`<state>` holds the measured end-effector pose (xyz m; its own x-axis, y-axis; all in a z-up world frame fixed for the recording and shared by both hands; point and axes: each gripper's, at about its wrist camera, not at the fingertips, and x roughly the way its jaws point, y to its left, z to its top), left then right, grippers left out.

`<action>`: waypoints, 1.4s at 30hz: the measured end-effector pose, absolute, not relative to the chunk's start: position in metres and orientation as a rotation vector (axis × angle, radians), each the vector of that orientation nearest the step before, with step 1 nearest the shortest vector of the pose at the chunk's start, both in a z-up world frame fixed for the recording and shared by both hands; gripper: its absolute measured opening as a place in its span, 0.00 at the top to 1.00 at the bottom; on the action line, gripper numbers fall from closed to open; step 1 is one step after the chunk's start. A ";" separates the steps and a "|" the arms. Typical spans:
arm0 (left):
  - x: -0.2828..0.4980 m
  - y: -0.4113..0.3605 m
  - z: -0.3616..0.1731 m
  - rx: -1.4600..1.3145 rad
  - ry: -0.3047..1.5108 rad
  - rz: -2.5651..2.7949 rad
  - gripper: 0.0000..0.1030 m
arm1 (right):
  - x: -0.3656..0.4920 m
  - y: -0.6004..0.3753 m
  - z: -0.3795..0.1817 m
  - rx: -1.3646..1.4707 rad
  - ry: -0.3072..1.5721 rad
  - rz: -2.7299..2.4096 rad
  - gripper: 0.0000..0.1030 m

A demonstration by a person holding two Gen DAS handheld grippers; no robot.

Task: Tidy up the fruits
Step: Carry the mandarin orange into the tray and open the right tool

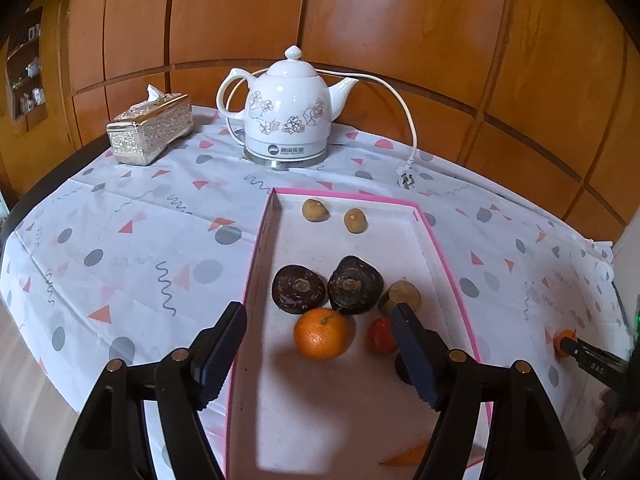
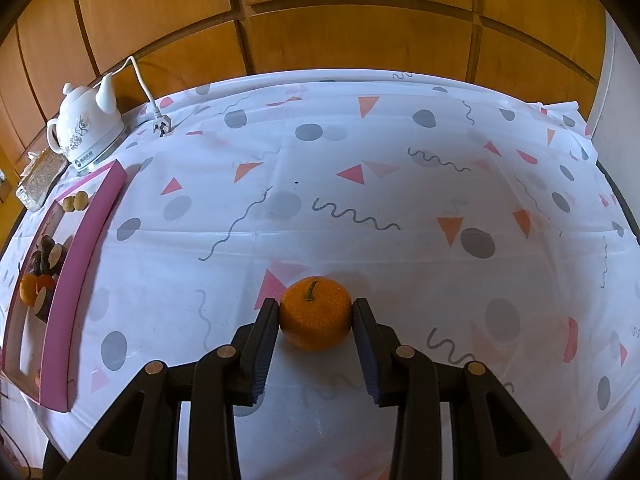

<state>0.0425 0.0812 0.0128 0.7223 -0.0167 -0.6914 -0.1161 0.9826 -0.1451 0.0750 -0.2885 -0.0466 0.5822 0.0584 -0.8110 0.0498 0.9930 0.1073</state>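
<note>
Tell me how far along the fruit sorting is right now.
Done: the pink-rimmed tray already holds an orange, two dark fruits and small brown ones. In hand: the right gripper grips a second orange on the patterned tablecloth. Left: moving it into the tray.

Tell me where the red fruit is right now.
In the left wrist view, the red fruit lies inside the pink-rimmed tray, just right of the orange, partly hidden behind the open left claw.

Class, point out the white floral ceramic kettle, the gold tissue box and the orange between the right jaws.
White floral ceramic kettle (image 1: 286,114), left wrist view, belly.
Gold tissue box (image 1: 150,130), left wrist view, side.
Orange (image 2: 315,314), right wrist view, peel.
</note>
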 end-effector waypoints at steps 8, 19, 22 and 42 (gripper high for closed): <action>0.035 0.079 0.014 -0.176 0.755 0.041 0.27 | 0.076 -0.284 -0.044 0.127 0.959 0.010 0.64; 0.032 0.081 0.011 -0.177 0.763 0.046 0.26 | 0.074 -0.254 -0.041 0.095 0.970 0.090 0.63; 0.030 0.083 0.011 -0.177 0.762 0.047 0.26 | 0.073 -0.244 -0.040 0.086 0.973 0.113 0.63; 0.017 0.122 0.005 -0.237 0.746 0.131 0.19 | 0.130 -0.097 0.016 0.051 0.900 0.462 0.63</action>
<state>0.0166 0.1223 0.0047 0.7279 0.0344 -0.6849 -0.2018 0.9653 -0.1660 0.1300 -0.0965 0.0163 0.5307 0.4084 -0.7426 -0.3663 0.9007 0.2335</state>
